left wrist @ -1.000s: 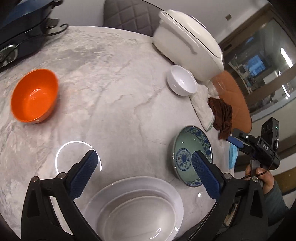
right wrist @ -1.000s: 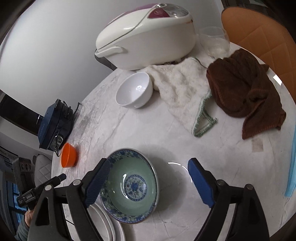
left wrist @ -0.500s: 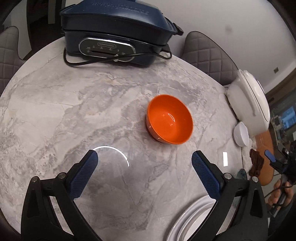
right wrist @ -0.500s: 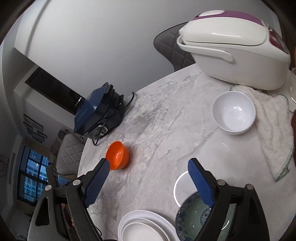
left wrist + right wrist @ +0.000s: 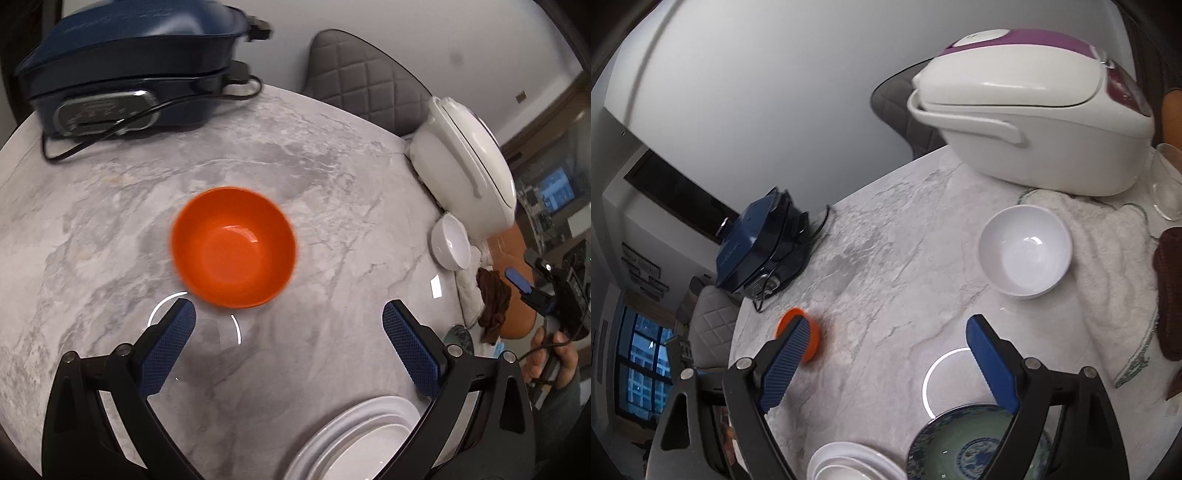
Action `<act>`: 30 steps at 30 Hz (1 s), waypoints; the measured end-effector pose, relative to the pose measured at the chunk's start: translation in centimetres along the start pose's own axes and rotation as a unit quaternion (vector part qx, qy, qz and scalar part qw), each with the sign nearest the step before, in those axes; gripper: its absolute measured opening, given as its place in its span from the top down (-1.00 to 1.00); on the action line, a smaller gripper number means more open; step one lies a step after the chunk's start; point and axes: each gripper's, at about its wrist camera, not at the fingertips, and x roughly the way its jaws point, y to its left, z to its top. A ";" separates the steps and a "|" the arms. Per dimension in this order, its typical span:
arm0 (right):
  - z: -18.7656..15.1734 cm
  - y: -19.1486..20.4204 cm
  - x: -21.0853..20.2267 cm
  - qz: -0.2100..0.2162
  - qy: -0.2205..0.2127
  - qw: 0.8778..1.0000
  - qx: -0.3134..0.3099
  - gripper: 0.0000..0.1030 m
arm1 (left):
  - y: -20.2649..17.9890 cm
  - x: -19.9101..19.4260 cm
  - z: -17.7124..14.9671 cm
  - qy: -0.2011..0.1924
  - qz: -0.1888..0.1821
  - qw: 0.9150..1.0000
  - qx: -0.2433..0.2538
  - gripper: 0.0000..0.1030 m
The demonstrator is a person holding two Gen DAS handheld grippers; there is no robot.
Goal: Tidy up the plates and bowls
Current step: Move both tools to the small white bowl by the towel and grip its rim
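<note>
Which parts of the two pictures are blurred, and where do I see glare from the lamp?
Left wrist view: the orange bowl has smeared edges from motion, and a ring-shaped lamp reflection lies on the marble table. Right wrist view: the rice cooker is slightly soft, and the same ring glare shows beside the patterned bowl.

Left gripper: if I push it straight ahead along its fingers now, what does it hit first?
Most likely the orange bowl. The left gripper is open and empty, and the bowl sits just beyond its fingertips, slightly left of centre. Only bare marble table lies between; exact depth is unclear.
</note>
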 end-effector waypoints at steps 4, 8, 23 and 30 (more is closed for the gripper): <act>2.5 -6.0 0.2 -0.043 -0.005 0.996 0.073 -0.41 | -8.3 5.0 4.2 0.045 -0.009 0.996 0.077 -0.99; 4.3 -10.5 2.0 -0.077 0.020 0.991 0.104 -0.08 | -15.8 11.1 7.5 0.075 -0.009 0.987 0.145 -0.98; 4.4 -16.3 6.4 -0.040 0.085 0.978 0.187 0.30 | -25.7 26.1 10.9 0.141 -0.011 0.966 0.218 -0.67; 5.2 -17.8 7.4 -0.039 0.086 0.972 0.214 0.31 | -27.0 28.5 10.1 0.165 -0.033 0.959 0.226 -0.15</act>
